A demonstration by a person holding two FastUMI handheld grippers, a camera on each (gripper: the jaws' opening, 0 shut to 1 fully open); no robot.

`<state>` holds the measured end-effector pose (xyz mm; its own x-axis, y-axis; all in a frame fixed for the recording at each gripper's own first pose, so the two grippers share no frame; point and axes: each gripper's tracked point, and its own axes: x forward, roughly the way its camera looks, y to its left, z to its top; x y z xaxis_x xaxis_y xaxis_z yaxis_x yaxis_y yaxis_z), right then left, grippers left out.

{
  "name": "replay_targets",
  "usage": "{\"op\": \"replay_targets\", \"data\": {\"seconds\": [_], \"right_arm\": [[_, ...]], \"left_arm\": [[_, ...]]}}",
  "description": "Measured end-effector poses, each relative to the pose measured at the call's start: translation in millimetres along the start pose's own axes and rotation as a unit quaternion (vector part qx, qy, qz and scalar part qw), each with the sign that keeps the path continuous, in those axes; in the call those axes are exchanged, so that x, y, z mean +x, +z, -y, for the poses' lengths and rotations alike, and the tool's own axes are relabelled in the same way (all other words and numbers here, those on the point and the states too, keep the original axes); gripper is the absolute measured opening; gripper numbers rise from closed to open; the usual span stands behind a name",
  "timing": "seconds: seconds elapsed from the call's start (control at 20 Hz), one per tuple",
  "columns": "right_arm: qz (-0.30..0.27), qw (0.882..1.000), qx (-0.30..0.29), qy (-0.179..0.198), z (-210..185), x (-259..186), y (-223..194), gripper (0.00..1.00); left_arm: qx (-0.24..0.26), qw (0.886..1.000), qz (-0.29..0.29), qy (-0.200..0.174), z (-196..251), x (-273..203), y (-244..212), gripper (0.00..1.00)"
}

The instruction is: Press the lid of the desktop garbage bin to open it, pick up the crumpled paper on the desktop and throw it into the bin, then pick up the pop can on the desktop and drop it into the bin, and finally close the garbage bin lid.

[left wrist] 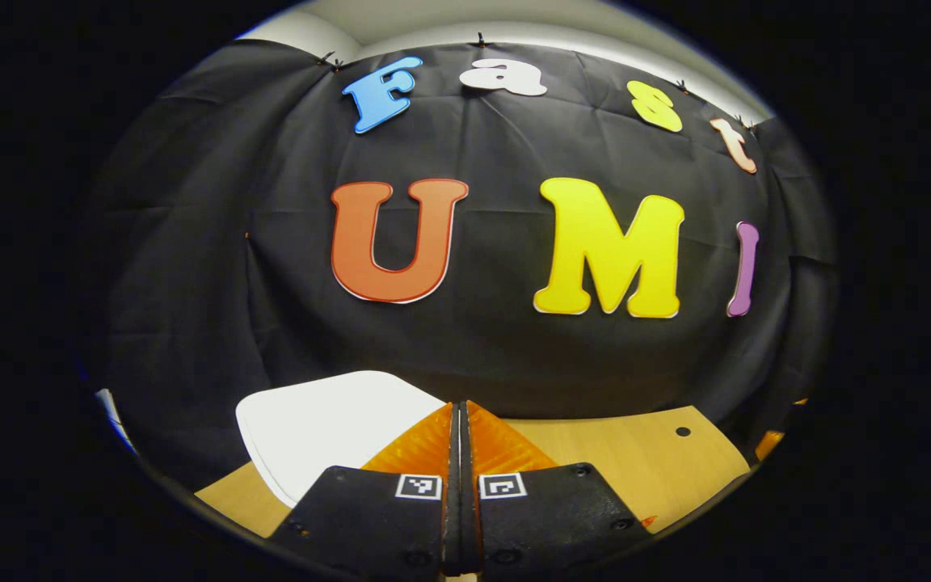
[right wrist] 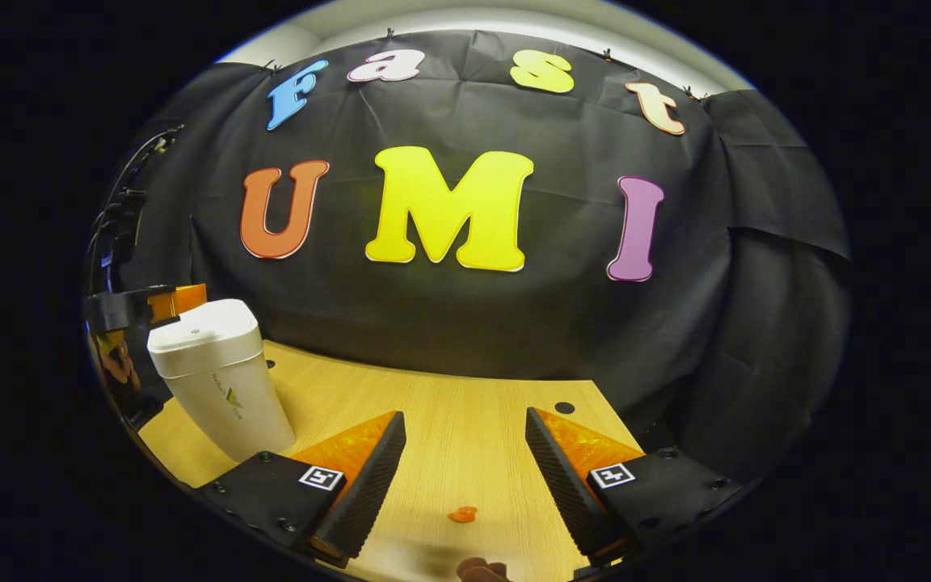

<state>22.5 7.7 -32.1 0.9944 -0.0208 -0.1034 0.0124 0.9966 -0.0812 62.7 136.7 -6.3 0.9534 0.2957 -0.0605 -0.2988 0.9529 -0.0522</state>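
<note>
Standing lidded, white garbage bin (right wrist: 219,380) — contents hidden, left gripper (left wrist: 459,428) pinched together, right gripper (right wrist: 465,440) spread apart.

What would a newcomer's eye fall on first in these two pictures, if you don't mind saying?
Most likely the white bin, standing upright with its lid down at the left of the wooden table in the right gripper view. Next, the right gripper held wide open over bare wood, and the left gripper shut, with the bin's lid just beyond it.
</note>
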Motion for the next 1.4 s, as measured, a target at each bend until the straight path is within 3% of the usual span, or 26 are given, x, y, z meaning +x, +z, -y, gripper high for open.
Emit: {"op": "replay_targets", "data": {"seconds": [0.5, 1.05, 1.4], "right_arm": [[-0.004, 1.0, 0.007, 0.002, 11, 6, -3, 0.94], [-0.012, 1.0, 0.013, 0.017, 16, 15, -10, 0.94], [-0.007, 0.999, 0.021, 0.027, 17, 14, -8, 0.94]], "left_arm": [[-0.003, 0.995, -0.074, 0.061, -25, 8, -38, 0.03], [-0.029, 0.992, -0.092, 0.078, -26, 11, -52, 0.03], [0.001, 0.996, -0.063, 0.061, -9, 0, -28, 0.03]]}}
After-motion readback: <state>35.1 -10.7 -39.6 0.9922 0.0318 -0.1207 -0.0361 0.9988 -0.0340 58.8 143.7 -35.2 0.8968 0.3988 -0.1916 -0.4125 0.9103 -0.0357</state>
